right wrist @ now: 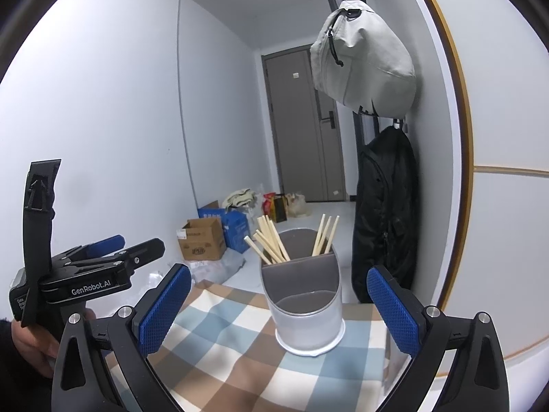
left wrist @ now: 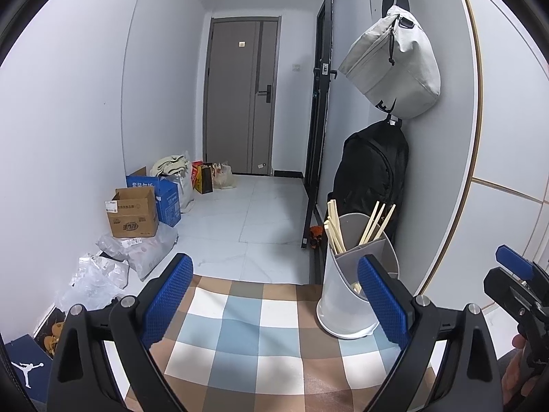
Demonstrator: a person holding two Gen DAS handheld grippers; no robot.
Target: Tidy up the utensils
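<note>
A white utensil holder with grey inner dividers stands upright on the checked tablecloth. Wooden chopsticks fill its two back compartments, several on the left and three on the right; the front compartment looks empty. My left gripper is open with nothing between its blue pads, the holder just inside its right finger. My right gripper is open too, empty, with the holder between its fingers farther ahead. Each gripper shows at the edge of the other's view: left gripper, right gripper.
The table's far edge drops to a tiled floor with cardboard boxes and plastic bags along the left wall. A black backpack and a grey bag hang on the right wall close behind the holder. A hand grips the left handle.
</note>
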